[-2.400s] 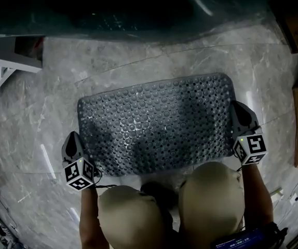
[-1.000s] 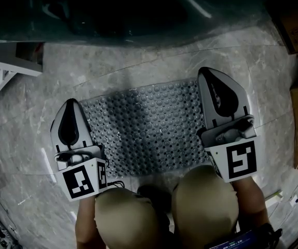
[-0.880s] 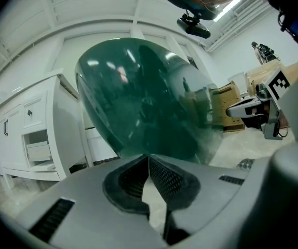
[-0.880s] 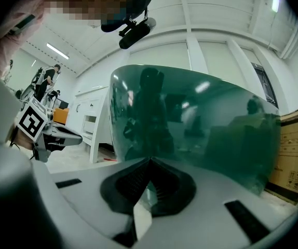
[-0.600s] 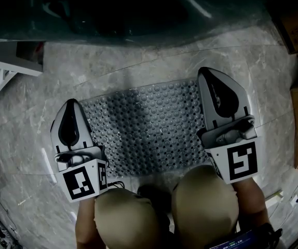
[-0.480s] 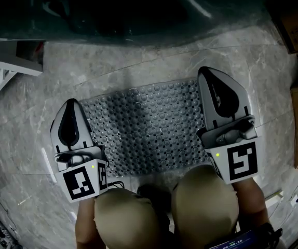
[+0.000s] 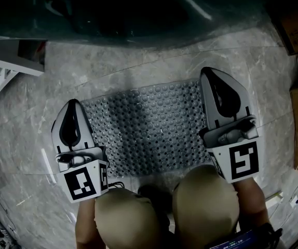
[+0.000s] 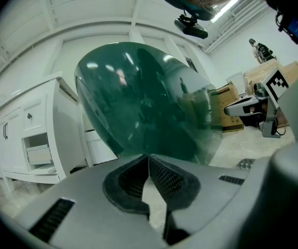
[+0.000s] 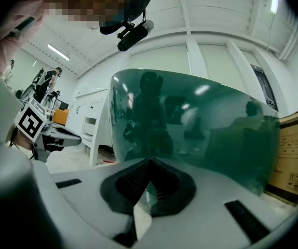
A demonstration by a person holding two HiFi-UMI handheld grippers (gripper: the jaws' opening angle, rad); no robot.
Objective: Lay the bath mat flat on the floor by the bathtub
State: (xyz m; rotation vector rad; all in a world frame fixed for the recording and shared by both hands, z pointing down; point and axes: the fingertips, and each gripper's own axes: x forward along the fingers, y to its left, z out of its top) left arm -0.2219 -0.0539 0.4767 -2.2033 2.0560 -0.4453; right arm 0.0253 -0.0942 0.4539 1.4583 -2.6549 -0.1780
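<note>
Mat (image 7: 149, 134): rectangular, grey, bubble-studded, flat on veined stone floor (image 7: 112, 66).

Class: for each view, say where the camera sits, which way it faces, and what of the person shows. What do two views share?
Head view: on the person's head, facing steeply down at the bath mat; knees, left gripper and right gripper show.
Left gripper view: on the left gripper, facing roughly level along its shut jaws at the bathtub; right gripper at right.
Right gripper view: on the right gripper, likewise facing the bathtub; left gripper at left.
Shared: both gripper views show the bathtub.
</note>
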